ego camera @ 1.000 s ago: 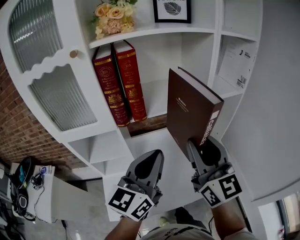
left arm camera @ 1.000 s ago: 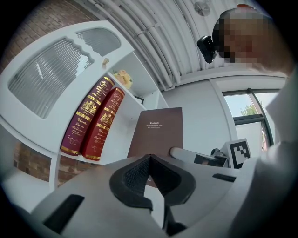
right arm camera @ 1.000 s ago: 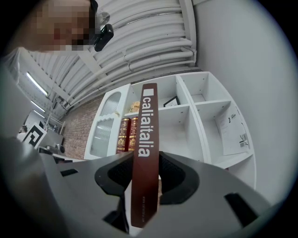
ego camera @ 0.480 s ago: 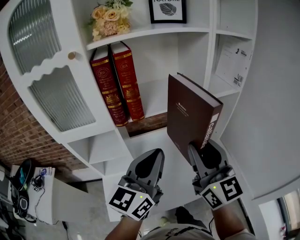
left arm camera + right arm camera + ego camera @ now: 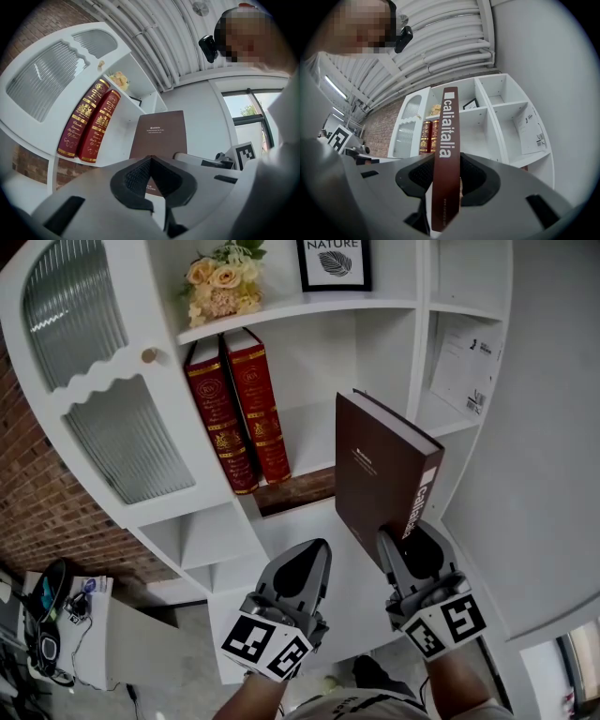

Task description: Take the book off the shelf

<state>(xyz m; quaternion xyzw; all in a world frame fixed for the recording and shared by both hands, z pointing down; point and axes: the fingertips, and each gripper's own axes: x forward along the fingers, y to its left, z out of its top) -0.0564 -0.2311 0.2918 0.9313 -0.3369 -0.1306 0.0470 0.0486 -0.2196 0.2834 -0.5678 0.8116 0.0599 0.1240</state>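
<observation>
The brown book (image 5: 380, 474) is kept upright just clear of the shelf (image 5: 314, 432), its spine pinched by the right gripper (image 5: 406, 536), barely shifted lately, so removal is judged done; the left gripper (image 5: 312, 547) is held pressed together, empty.

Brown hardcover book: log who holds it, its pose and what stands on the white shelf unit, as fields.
book: brown hardcover book, upright, held out in front of the white shelf unit
holder: right hand-held gripper, jaws closed on the lower spine
other gripper: left hand-held gripper, shut, empty, beside the book without touching it
on shelf: two red books with gold print, side by side
shelf above: cream flower bunch, black-framed leaf print
</observation>
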